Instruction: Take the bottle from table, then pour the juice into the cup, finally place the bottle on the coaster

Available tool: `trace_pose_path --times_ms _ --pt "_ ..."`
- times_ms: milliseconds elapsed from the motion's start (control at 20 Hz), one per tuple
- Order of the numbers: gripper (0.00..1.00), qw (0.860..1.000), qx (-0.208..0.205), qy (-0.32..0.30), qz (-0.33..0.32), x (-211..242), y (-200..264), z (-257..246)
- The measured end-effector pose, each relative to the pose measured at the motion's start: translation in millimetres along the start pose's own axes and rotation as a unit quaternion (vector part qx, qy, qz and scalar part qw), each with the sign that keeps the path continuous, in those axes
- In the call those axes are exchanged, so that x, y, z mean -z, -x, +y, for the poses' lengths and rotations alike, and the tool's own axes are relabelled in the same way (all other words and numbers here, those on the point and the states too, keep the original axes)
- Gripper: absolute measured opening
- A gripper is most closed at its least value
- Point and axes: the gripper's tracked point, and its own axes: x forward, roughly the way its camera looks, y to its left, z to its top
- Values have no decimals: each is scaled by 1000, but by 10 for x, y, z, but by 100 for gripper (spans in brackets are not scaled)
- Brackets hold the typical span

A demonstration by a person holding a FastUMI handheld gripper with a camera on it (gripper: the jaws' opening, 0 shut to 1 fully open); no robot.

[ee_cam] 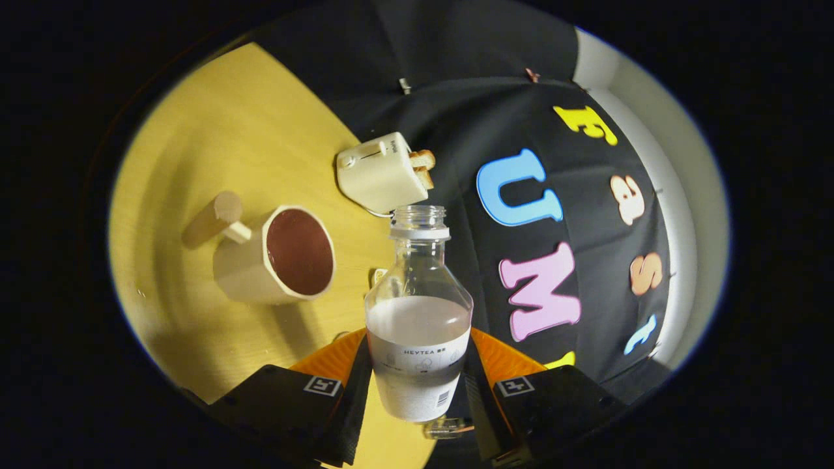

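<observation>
Holding the clear plastic bottle point(418, 326) around its lower body, the gripper point(417, 384) has both fingers pressed on the labelled part, one on each side, so the bottle stands between them with its neck pointing forward. The bottle appears lifted off the yellow wooden table point(215, 130), and the whole view is tilted.

I judge the bottle to be light to medium in weight, because it is only about half full of a pale, milky liquid. The thin plastic wall will probably give a little under pressure, so a hard squeeze could push liquid upward. The smooth surface and the paper label may be slippery. The present hold, low on the straight labelled section, seems a good place; the rounded shoulder above would be less stable.

The bottle has a wide mouth with a white threaded ring and no cap, so any tilt must be slow.

The cream ceramic cup point(277, 257) with a dark red inside and a wooden handle stands on the table, well apart from the bottle mouth. Beyond it is a cream toaster point(381, 172) with toast slices. I cannot identify the coaster with certainty.
</observation>
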Motion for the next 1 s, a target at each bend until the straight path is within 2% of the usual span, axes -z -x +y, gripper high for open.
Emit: trace_pose_path --times_ms 150,350,500,700,850,900,1000 --pt "71 994 4 -106 22 113 1 12" --pt "71 975 -8 -219 24 142 -7 -23" --pt "71 943 -28 -331 23 109 33 16" --pt "71 892 -10 -451 -13 67 -67 -322" --pt "71 852 5 -523 -21 197 -254 -496" --pt "72 845 15 -534 -20 267 -342 -559" --pt "72 843 38 -536 -15 469 -533 -644"
